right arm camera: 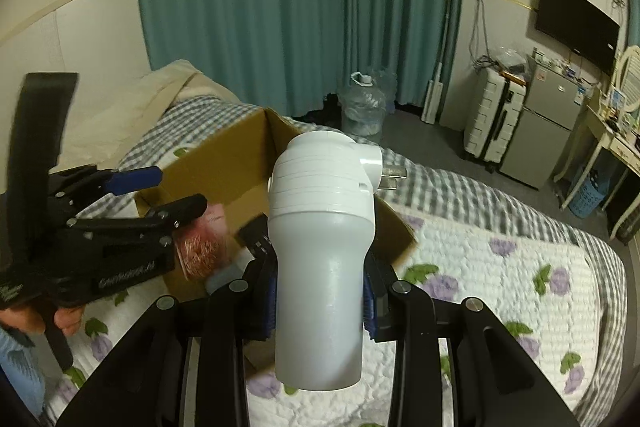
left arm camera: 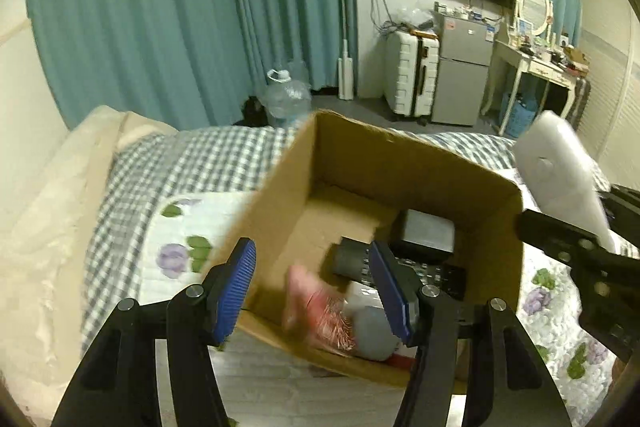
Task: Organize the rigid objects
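- Left wrist view: nearest the lens, the left claw [left arm camera: 314, 289] stands wide open with nothing between its blue ribbed pads, poised over the near rim of the open brown cardboard box [left arm camera: 404, 163] that rests on the bed with the floral quilt and grey checked blanket [left arm camera: 176, 167].
- Inside the box lie a blurred pink packet of copper-coloured clips [left arm camera: 320, 311], a grey cylindrical can [left arm camera: 372, 331], a dark remote-like slab with buttons [left arm camera: 432, 273] and a small dark box with a grey top [left arm camera: 428, 231].
- At the right edge of this view, the right claw comes in holding the white plastic plug-in device [left arm camera: 560, 171] just outside the box's right wall.
- Right wrist view: nearest the lens, the right claw [right arm camera: 320, 301] is closed on the narrow lower body of that white device [right arm camera: 324, 227], whose two metal prongs point right; it hangs above the box's near-right corner [right arm camera: 236, 163].
- The left claw [right arm camera: 160, 191] shows at the left, open, next to the pink packet.
- Judged step: carrying the white device into the box, with several items already packed.
- The next move likely calls for shifting it over the bare cardboard floor, lowering it past the wall, then opening the claw, while keeping clear of the left claw.
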{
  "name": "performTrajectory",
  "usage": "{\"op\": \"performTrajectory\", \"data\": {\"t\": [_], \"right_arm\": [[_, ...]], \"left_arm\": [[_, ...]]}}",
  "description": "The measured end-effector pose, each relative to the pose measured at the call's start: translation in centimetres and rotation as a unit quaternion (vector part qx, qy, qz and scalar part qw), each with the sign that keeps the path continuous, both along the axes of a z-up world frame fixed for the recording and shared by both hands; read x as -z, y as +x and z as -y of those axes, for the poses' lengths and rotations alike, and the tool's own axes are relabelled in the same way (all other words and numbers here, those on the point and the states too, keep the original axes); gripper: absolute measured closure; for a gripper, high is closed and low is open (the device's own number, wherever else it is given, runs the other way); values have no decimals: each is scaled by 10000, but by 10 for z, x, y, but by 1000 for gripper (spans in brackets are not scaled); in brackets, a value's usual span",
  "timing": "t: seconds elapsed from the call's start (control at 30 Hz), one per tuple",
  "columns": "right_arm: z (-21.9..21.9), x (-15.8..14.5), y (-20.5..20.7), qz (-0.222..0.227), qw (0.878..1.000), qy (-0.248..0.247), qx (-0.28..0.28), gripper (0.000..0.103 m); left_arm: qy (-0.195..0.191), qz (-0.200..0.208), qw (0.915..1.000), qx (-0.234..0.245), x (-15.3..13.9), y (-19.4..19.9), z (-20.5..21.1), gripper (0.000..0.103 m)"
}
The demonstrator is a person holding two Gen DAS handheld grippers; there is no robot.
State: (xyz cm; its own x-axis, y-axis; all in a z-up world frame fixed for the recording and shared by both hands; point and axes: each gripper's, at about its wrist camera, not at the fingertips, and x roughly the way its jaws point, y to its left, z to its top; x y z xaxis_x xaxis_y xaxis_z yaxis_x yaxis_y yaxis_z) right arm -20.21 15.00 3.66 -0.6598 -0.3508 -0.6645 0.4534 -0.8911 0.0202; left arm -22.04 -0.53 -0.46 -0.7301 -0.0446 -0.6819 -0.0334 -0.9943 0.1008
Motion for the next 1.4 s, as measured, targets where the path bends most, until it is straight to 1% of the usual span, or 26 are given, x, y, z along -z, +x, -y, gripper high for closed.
{"op": "performTrajectory", "data": {"t": [0.1, 0.27, 0.37, 0.47, 0.5, 0.53, 0.57, 0.63, 0.73, 0.8, 0.83, 0.87, 0.93, 0.97, 1.0, 1.1, 1.17, 1.23, 1.33, 1.4], "right_arm": [[22, 11, -21, 133, 9998, 23, -145, 72], [54, 40, -60, 507, 9983, 35, -297, 72], [66, 56, -74, 633, 9974, 131, -316, 71], [73, 63, -76, 592, 9973, 237, -353, 70], [74, 64, -75, 564, 9975, 277, -332, 67], [74, 64, -73, 526, 9977, 319, -280, 54], [73, 62, -71, 488, 9980, 322, -223, 47], [71, 57, -67, 483, 9982, 301, -183, 47], [65, 37, -54, 356, 9987, 366, -49, 47], [60, 20, -40, 215, 9990, 381, -14, 47], [58, 12, -33, 137, 9990, 414, 10, 46], [54, 0, -23, 16, 9989, 457, 65, 46], [47, -22, -5, -159, 9986, 484, 159, 44], [44, -32, 3, -237, 9983, 486, 201, 41], [38, -44, 16, -363, 9978, 489, 269, 40], [25, -76, 49, -667, 9956, 480, 444, 31], [16, -95, 72, -837, 9938, 456, 571, 15], [7, -112, 94, -947, 9921, 360, 742, 7], [-4, -132, 125, -1171, 9879, 354, 957, 0], [-9, -141, 144, -1343, 9846, 333, 1073, 0]], "left_arm": [[-198, -151, 9997, -49, -2, 0, 6, 41], [-269, -240, 9993, -88, 6, -7, 18, 41], [-311, -287, 9990, -107, 11, -11, 23, 41], [-332, -464, 9982, -168, 10, -10, 27, 41], [-318, -526, 9980, -174, 9, -9, 28, 41], [-304, -556, 9978, -171, 7, -7, 29, 41], [-296, -581, 9977, -178, 5, -5, 29, 41], [-316, -649, 9972, -207, -3, 0, 28, 41], [-350, -814, 9957, -252, -21, 14, 28, 41], [-362, -1012, 9939, -246, -40, 30, 27, 40], [-386, -1079, 9931, -249, -47, 35, 26, 36], [-432, -1222, 9912, -255, -59, 46, 24, 35], [-452, -1384, 9890, -274, -75, 61, 21, 34], [-395, -1464, 9881, -270, -87, 72, 20, 31], [-338, -1511, 9876, -264, -94, 79, 20, 30], [-234, -1726, 9843, -266, -119, 106, 19, 29], [-188, -1854, 9822, -234, -131, 123, 17, 27], [-98, -1918, 9812, -176, -142, 135, 18, 26], [111, -2059, 9785, -95, -155, 155, 22, 26], [84, -2165, 9762, -58, -158, 166, 22, 26]]}}
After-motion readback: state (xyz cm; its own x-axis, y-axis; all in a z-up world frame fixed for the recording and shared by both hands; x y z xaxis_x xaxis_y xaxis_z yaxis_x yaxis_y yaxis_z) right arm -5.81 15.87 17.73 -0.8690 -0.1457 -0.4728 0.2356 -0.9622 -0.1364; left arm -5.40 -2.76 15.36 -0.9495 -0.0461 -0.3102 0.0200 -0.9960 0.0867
